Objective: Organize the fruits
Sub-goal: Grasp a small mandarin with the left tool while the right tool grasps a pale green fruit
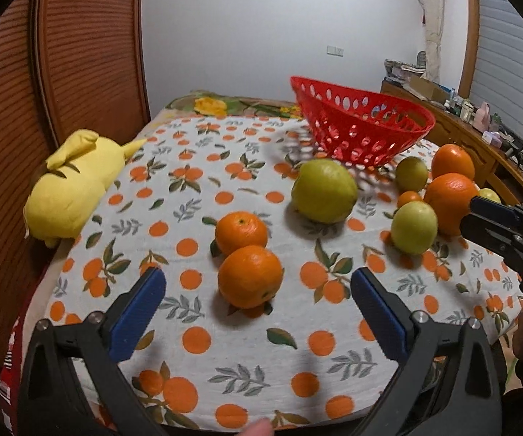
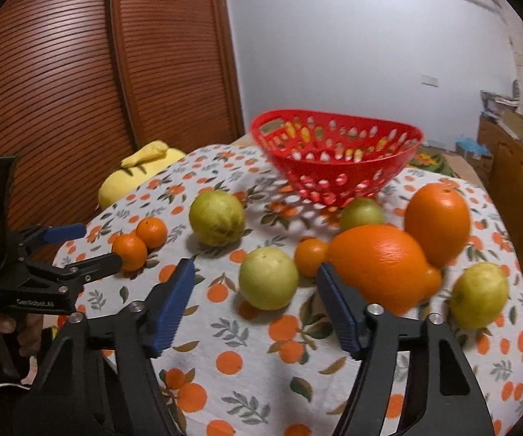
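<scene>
A red perforated basket stands empty at the far side of the table. Oranges and yellow-green fruits lie loose on the cloth. In the left wrist view my left gripper is open, with a near orange between its fingertips and a second orange just behind; a large green fruit lies farther back. In the right wrist view my right gripper is open, a green fruit just ahead between its fingertips, a big orange by the right finger.
A yellow plush toy lies at the table's left edge by the wooden shutter doors. A small orange, another big orange and two more green fruits lie on the right. A cluttered wooden sideboard stands at right.
</scene>
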### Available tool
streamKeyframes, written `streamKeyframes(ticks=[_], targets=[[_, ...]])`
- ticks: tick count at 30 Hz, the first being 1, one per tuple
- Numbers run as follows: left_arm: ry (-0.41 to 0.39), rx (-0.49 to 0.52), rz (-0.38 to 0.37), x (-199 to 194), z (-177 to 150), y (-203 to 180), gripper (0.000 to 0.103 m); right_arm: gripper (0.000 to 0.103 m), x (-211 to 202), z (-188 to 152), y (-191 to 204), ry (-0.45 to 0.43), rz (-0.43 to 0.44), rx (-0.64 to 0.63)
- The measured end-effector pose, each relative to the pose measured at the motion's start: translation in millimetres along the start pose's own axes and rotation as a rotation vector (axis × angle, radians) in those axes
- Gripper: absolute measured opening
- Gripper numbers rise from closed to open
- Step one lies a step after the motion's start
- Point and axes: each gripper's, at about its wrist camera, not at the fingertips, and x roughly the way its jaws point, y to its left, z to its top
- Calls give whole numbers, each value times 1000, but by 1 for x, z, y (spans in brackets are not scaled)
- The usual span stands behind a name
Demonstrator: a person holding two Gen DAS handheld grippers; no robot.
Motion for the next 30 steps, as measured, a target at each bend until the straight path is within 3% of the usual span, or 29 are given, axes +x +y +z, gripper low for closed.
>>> streamKeyframes(ticks=[1, 6, 13, 30], targets=[[10, -6, -4, 4, -1, 2, 98, 61, 5, 0, 0, 12, 7, -6], [35, -32, -31, 15, -5, 9, 89, 59, 22, -1, 0, 39, -6, -34], [47, -38, -53, 22, -6, 8, 64, 53, 36, -1, 1, 66, -26, -65], [45, -57, -70, 33, -6, 13, 44, 53, 64, -5, 2, 144, -72, -79]])
